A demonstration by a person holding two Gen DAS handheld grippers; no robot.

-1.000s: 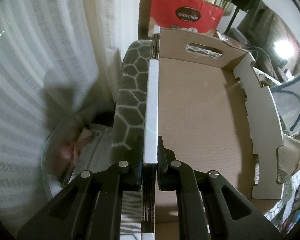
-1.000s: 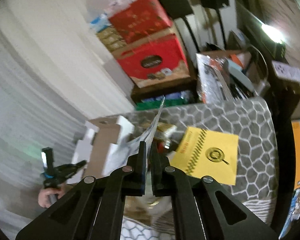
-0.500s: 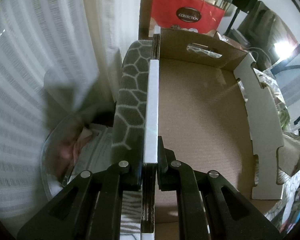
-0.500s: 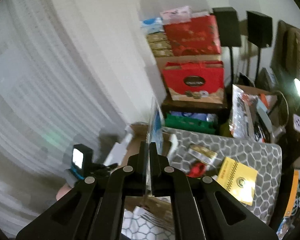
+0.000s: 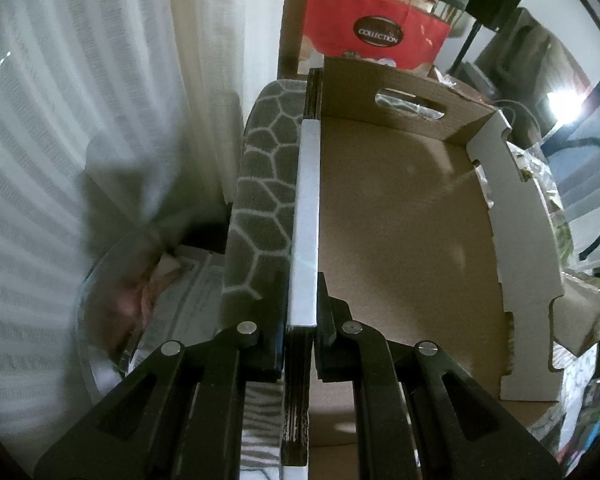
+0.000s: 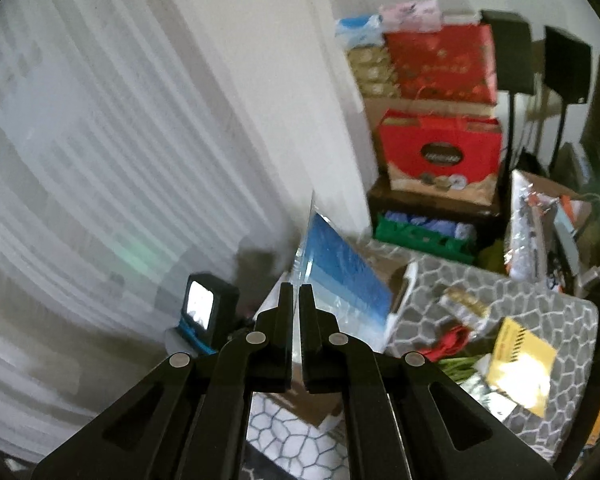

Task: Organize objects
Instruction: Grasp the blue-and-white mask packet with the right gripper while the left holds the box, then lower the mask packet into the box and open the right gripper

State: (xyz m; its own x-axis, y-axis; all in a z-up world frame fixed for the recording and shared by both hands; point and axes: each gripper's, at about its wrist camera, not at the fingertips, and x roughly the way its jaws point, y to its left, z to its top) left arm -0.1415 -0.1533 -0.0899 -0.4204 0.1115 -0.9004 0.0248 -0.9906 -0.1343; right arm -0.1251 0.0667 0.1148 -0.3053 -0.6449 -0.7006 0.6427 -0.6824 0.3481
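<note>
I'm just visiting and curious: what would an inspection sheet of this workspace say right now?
Surface: grey honeycomb-patterned cover, partly buried.
Job's things: open cardboard box, nothing seen inside; flat blue plastic-wrapped packet.
Clutter: yellow notebook, red item, foil packets.
Grippers: left gripper shut on the box's side wall; right gripper shut on the packet's edge.
Cables: dark cable at the right.
Surroundings: white curtain, stacked red gift boxes, dim light.
</note>
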